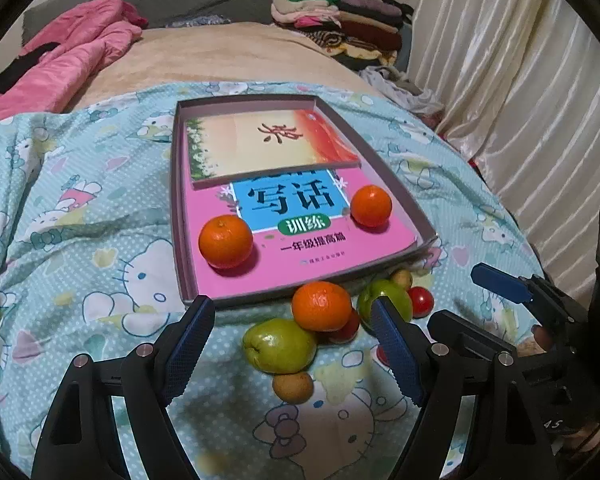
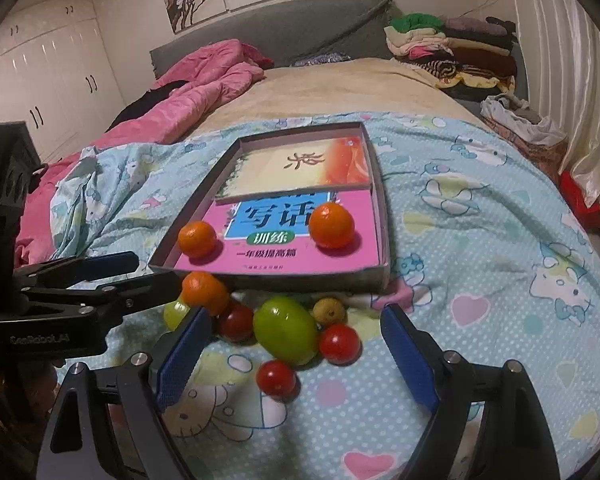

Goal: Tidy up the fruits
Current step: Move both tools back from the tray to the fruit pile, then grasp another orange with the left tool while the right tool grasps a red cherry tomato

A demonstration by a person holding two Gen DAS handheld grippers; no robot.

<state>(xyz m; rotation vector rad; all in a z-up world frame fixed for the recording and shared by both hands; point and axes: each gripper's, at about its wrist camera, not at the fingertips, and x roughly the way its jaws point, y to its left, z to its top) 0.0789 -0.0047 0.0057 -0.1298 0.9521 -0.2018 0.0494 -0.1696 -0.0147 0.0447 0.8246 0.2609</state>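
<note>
A shallow cardboard box (image 1: 176, 200) (image 2: 383, 208) lies on the bed with books in it. Two oranges sit on the pink book, one left (image 1: 225, 241) (image 2: 197, 239) and one right (image 1: 371, 205) (image 2: 331, 225). In front of the box lies a heap: a third orange (image 1: 321, 305) (image 2: 204, 293), a green fruit (image 1: 278, 345) (image 2: 175, 313), another green fruit (image 1: 384, 300) (image 2: 286, 330), red tomatoes (image 2: 339, 343) (image 2: 276, 377) (image 2: 235, 321) and small brown fruits (image 1: 293, 386) (image 2: 329, 311). My left gripper (image 1: 290, 324) is open around the heap. My right gripper (image 2: 296, 330) is open around it from the right side.
The bed has a Hello Kitty sheet (image 1: 100, 260) (image 2: 480, 260). A pink quilt (image 1: 72, 56) (image 2: 204, 84) lies far left. Folded clothes (image 1: 340, 20) (image 2: 452, 48) are stacked at the headboard. A white curtain (image 1: 520, 100) hangs along the right. White wardrobes (image 2: 40, 60) stand left.
</note>
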